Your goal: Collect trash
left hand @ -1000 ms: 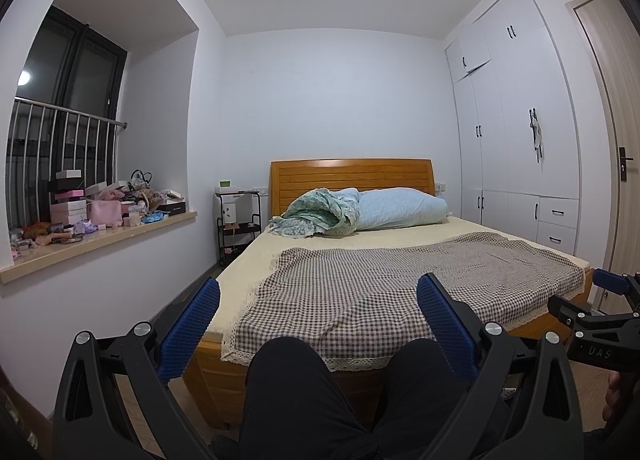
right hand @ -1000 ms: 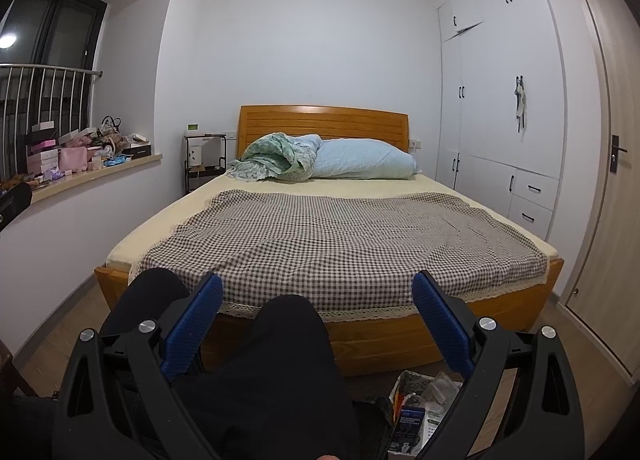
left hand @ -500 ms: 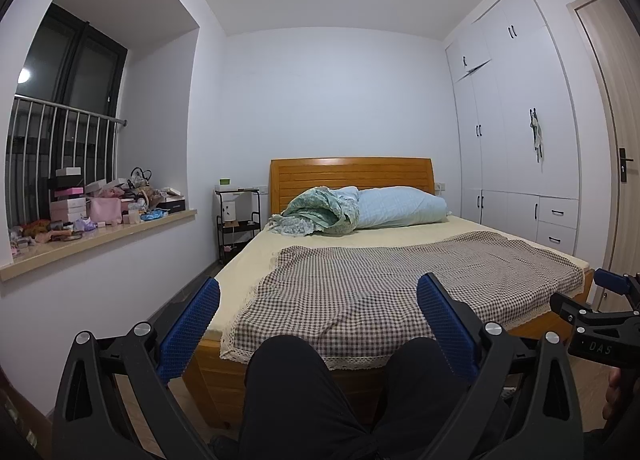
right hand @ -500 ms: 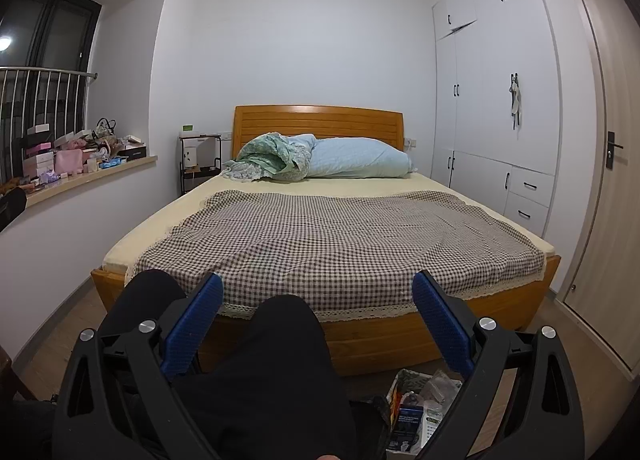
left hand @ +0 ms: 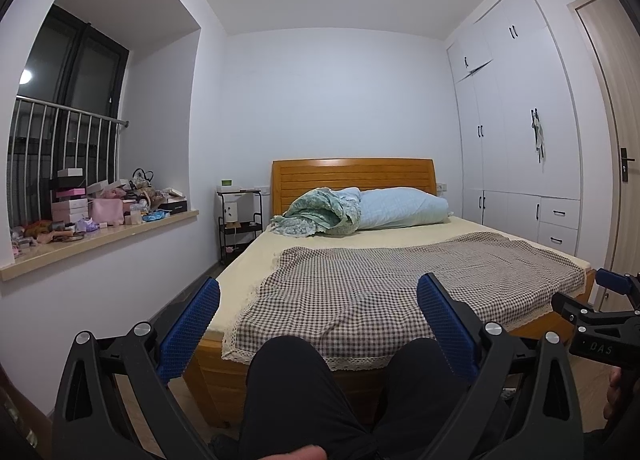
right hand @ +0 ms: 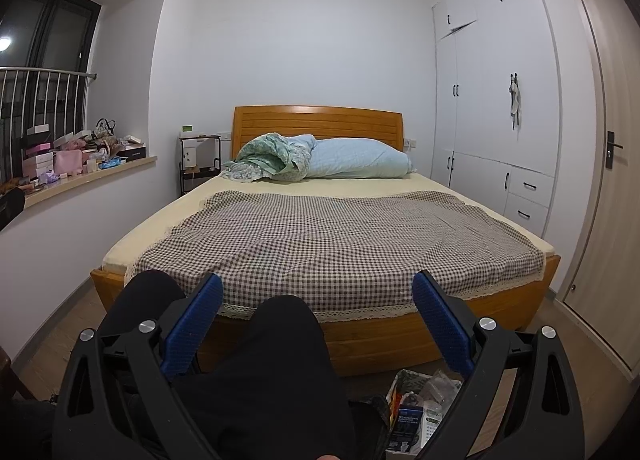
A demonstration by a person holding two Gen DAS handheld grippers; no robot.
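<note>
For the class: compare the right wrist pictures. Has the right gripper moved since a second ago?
Yes, slightly. The right gripper has turned a little rightward: the headboard and wardrobe sit further left in its view than before.

White-walled bedroom (left hand: 332, 99), wooden bed (right hand: 316, 121)

Knees (right hand: 280, 360) are hiding the bed's (right hand: 360, 336) front; trash pile (right hand: 420, 400) is getting cut off btm edge, labels unreadable.

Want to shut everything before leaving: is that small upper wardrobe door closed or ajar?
Ajar. The small upper door of the white wardrobe hangs crooked, its lower edge slanting with a dark gap beneath; the neighbouring doors sit flush.
</note>
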